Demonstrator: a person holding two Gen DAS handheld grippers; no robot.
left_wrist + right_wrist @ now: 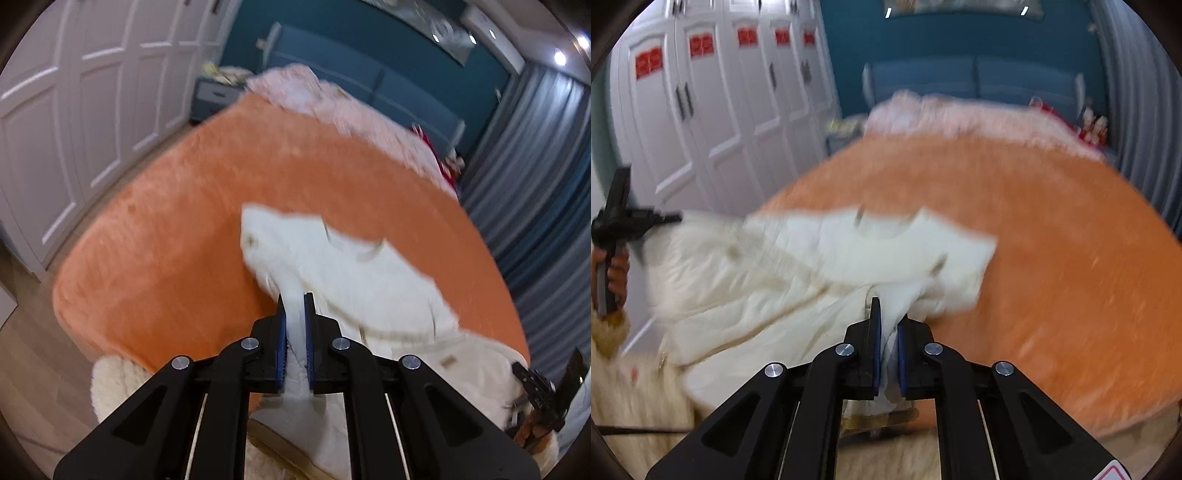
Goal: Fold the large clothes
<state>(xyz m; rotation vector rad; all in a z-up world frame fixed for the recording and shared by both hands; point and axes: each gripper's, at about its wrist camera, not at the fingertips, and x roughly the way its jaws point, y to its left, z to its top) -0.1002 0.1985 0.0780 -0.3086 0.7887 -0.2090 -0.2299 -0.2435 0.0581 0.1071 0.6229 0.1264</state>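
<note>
Pinching folds of a cream-white quilted padded coat (798,280), both sets of jaws are nearly closed on cloth: the left gripper (294,325) holds a narrow band of it, the right gripper (888,332) a bunched edge. The coat hangs between them, its far part lying on the orange plush bed cover (166,229). It looks soft, bulky and light; the smooth shell may slip, so hems and seams seem the surest places to grip. No container shows, only a pale pink fluffy blanket (325,99) at the bed's far end.
</note>
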